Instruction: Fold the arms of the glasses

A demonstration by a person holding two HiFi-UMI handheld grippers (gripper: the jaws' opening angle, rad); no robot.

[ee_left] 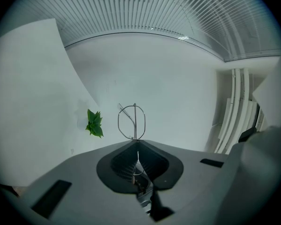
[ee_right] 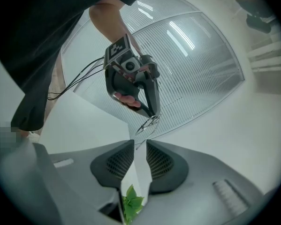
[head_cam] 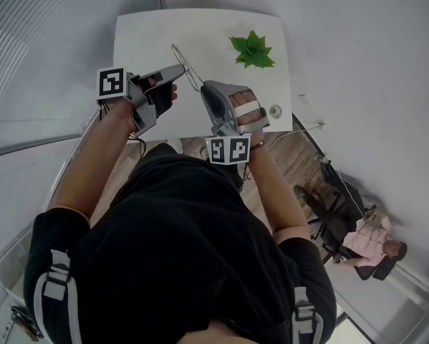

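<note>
Thin wire-framed glasses (head_cam: 188,68) hang in the air over the white table (head_cam: 200,34). My left gripper (head_cam: 172,72) is shut on them. In the left gripper view one lens ring (ee_left: 132,122) stands just past the closed jaw tips (ee_left: 136,142), with wire running back between the pads. My right gripper (head_cam: 205,88) sits close beside the frame on the right. In the right gripper view its jaws (ee_right: 140,143) stand apart with a narrow gap. The glasses (ee_right: 148,124) hang just beyond them, a thin arm end reaching toward the gap. The pads do not press on it.
A small green plant (head_cam: 252,50) lies on the table's far right part, and a small round object (head_cam: 275,110) sits near the table's right front corner. A person sits in a chair (head_cam: 364,242) on the floor at the right. Slatted blinds (ee_left: 168,13) fill the background.
</note>
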